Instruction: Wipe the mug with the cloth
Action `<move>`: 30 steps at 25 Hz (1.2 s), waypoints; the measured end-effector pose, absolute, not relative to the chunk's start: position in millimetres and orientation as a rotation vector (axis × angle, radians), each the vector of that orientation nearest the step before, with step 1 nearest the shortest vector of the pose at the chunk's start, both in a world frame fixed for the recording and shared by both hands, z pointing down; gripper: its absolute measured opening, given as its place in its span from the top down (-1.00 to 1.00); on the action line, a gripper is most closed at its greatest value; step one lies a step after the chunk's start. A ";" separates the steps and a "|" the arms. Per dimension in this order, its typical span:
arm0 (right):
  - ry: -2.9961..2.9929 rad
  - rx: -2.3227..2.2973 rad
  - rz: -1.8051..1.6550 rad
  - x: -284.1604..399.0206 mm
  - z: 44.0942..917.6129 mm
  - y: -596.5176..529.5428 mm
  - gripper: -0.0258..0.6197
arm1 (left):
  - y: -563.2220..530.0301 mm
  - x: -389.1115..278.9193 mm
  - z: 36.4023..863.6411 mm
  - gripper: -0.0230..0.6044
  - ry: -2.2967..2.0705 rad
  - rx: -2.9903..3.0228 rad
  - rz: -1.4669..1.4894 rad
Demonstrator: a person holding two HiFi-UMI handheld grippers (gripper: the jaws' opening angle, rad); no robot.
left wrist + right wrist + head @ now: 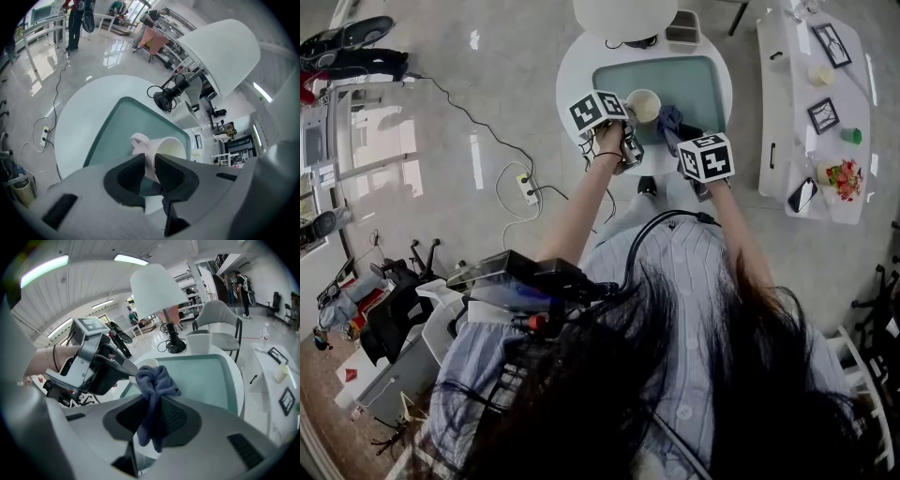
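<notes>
Left gripper point(149, 164): jaws pinched narrow on the wall of the white mug point(166, 149), one jaw inside the rim and one outside. The mug is tipped, mouth facing away, held over the teal mat point(126, 126).
Right gripper point(152, 411): jaws clamped on the blue cloth point(157, 378), with a bunched wad sticking out past the tips.
The wad sits right at the mug rim. Can't confirm contact from any view.

Progress: both grasps are done and cloth and mug are brought together. I'd judge wiping is at its start or barely begun. The mug shows no visible dirt, so I can't grade coverage. Left to do: work round the rim, inside and outside, then set it down.

Surface: round white tabletop point(79, 117), mat inset, lamp point(152, 287) at the far edge.
Room: glossy pale floor point(487, 94), power strip point(526, 187) with trailing cable, chair point(215, 317) beyond.
</notes>
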State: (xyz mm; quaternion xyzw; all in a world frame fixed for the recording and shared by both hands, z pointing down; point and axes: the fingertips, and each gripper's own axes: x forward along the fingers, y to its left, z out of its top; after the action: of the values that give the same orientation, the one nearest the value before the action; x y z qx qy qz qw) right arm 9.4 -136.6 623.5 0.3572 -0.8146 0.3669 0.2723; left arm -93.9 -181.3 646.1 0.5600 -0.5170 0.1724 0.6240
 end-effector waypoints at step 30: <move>-2.191 0.922 1.006 9.7 622.7 -122.7 0.59 | -213.9 -57.2 618.3 0.54 -0.334 2.291 1.577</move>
State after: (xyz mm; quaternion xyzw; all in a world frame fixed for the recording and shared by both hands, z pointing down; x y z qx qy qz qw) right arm 9.7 -122.7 622.7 0.3433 -0.8156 0.3746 0.2767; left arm -57.2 -213.9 618.3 0.8061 -0.1173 0.5549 0.1691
